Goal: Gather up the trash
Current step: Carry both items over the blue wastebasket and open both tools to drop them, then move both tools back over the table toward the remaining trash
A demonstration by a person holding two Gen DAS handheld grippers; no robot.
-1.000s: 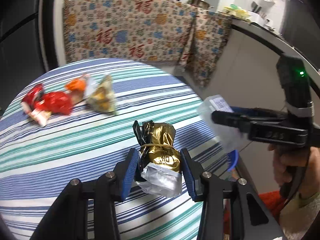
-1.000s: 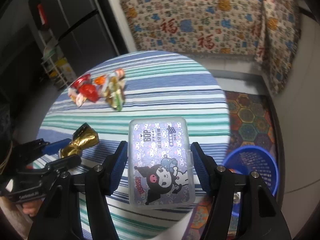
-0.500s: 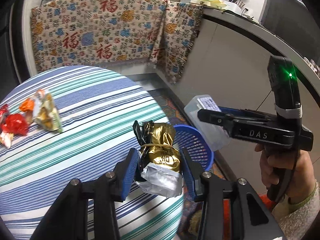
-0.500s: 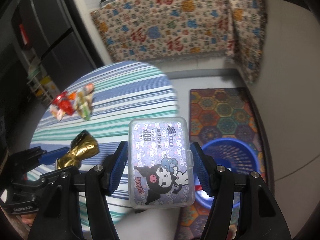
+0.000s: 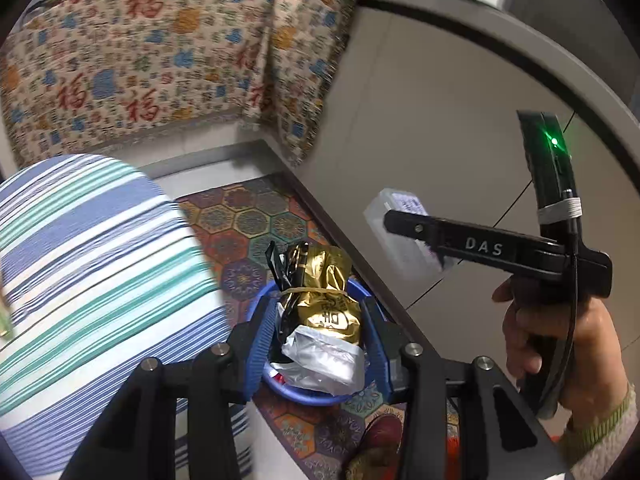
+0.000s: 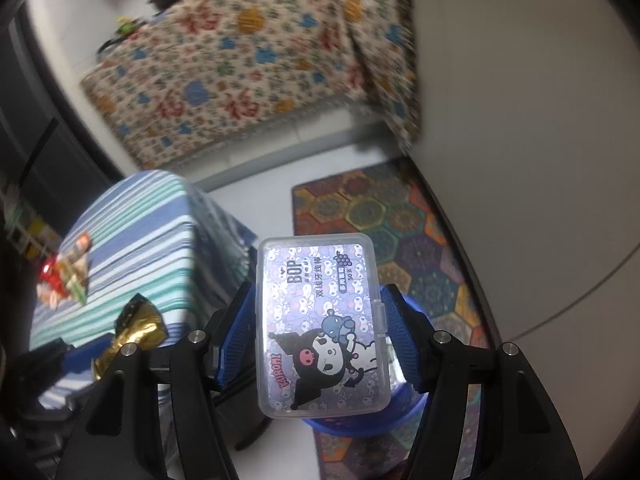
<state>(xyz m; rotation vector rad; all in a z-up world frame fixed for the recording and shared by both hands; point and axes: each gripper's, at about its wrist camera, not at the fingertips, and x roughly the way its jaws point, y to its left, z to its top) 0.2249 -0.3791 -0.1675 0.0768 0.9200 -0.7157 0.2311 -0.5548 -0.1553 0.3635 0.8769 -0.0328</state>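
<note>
My left gripper (image 5: 318,344) is shut on a gold foil wrapper (image 5: 320,300) and holds it right above the blue trash basket (image 5: 316,394) on the floor. My right gripper (image 6: 320,344) is shut on a clear plastic floss-pick box (image 6: 320,324) with a cartoon label, held above the same basket (image 6: 360,420). The box also shows in the left wrist view (image 5: 404,236), to the right of the wrapper. The gold wrapper shows at the left in the right wrist view (image 6: 132,332).
A round table with a striped cloth (image 5: 80,260) stands left of the basket. Several snack wrappers (image 6: 66,272) lie on it. A patterned mat (image 6: 380,216) covers the floor under the basket. A grey wall (image 5: 440,120) is to the right.
Both grippers have swung right, off the table, and now hang over the blue basket. Each keeps its hold on its item.
</note>
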